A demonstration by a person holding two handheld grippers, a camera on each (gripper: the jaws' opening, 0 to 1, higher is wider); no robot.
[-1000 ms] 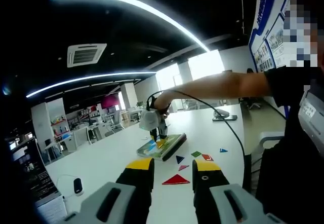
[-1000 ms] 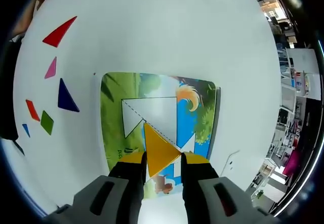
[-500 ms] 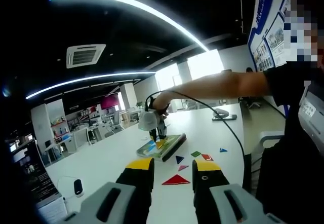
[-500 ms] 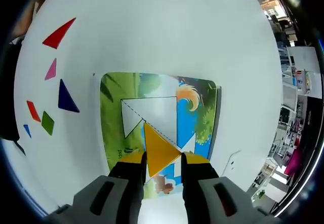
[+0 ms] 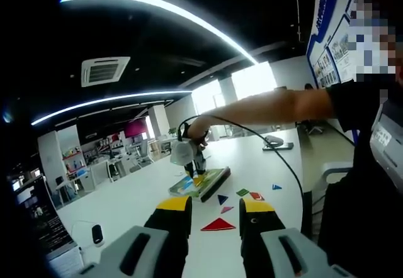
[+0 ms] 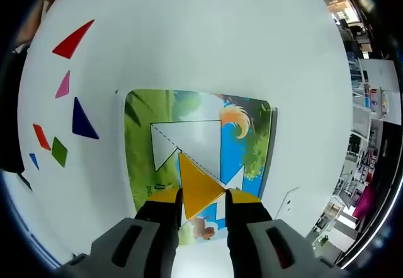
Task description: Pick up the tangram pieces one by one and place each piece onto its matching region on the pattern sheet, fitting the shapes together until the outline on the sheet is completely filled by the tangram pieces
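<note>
The likeliest fault, as I judge it, is a skewed placement: the yellow triangle point(image 6: 199, 189) is pinched by one corner between the jaws of the right gripper point(image 6: 201, 204), and its long edge runs close along the dashed line of the white outline point(image 6: 187, 141) on the pattern sheet point(image 6: 140, 122). If the jaws part while the piece is tilted or slightly turned, it could land across that dashed line and spoil the fit for the rest (whether it already touches the sheet I cannot tell).

The right gripper points steeply down over the near part of the sheet. In the left gripper view the person's arm point(image 5: 271, 105) reaches out straight over the white table point(image 5: 132, 196), the hand bent down at the wrist over the sheet.

The left gripper point(image 5: 214, 210) hangs back above the table, jaws spread and holding nothing.

Further out, the loose pieces lie beside the sheet: a red triangle point(image 6: 73, 39), pink triangle point(image 6: 63, 84), dark blue triangle point(image 6: 80, 121), red parallelogram point(image 6: 41, 137), green square point(image 6: 58, 151) and small blue triangle point(image 6: 32, 161).
</note>
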